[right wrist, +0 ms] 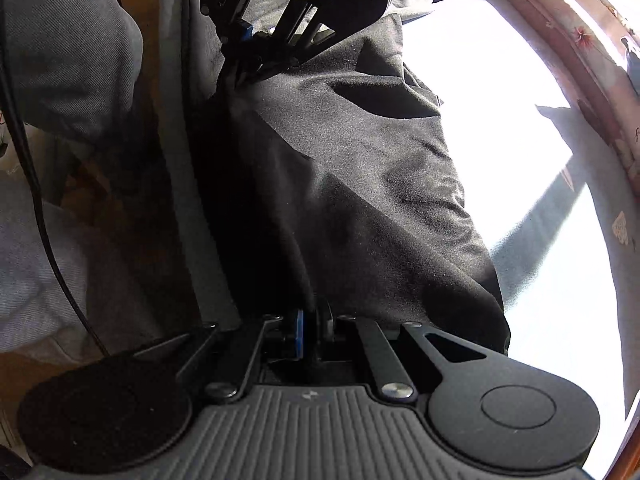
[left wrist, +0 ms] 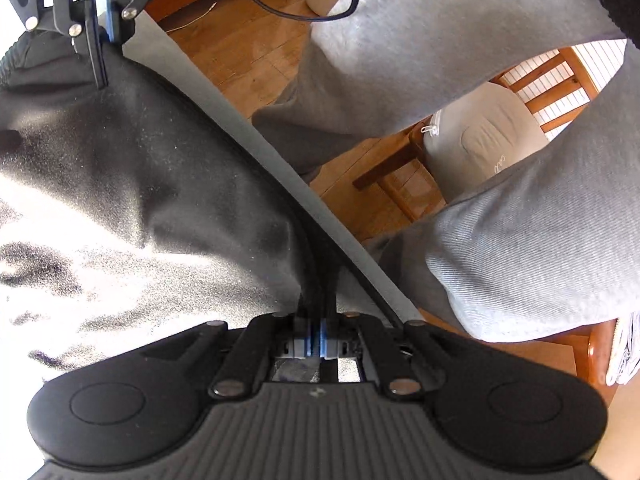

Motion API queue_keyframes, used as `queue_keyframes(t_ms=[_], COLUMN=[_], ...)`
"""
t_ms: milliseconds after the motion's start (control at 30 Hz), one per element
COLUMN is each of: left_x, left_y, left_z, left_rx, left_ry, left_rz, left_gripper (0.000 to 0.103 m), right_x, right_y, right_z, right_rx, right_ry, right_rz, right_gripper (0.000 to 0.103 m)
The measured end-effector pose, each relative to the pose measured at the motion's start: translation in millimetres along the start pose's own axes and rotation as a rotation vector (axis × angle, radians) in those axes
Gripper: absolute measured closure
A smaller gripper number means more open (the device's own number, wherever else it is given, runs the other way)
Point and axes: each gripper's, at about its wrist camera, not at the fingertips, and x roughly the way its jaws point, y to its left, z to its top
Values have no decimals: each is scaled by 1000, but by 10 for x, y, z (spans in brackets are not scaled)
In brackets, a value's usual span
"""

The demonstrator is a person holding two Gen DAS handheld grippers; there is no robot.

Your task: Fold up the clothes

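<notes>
A dark grey garment (left wrist: 140,160) lies spread along the near edge of a sunlit table (left wrist: 276,152). My left gripper (left wrist: 318,280) is shut on the garment's edge, its tips buried in the cloth. At the top left of the left wrist view, my right gripper (left wrist: 102,76) pinches the same edge further along. In the right wrist view the garment (right wrist: 360,180) runs up the middle, with my right gripper (right wrist: 314,312) shut on a fold of it. At the top of that view my left gripper (right wrist: 244,68) grips the cloth. Both point steeply down.
A person's legs in light grey trousers (left wrist: 440,40) stand close to the table edge. Behind them is a wooden chair with a grey cushion (left wrist: 480,144) on a wooden floor (left wrist: 240,48). A black cable (left wrist: 280,8) hangs there. Floral fabric (right wrist: 580,40) borders the table's far side.
</notes>
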Motion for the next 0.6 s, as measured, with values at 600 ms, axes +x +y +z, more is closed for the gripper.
queue_keyframes(t_ms=[600], left_x=[445], left_y=[51], left_z=[155], left_rx=[-92], left_ry=[43], left_rz=[29], left_gripper=[101], right_x=[330], right_y=[151], right_z=[-58], right_rx=[98], right_ry=[89], right_rz=[-3], right_gripper=[92])
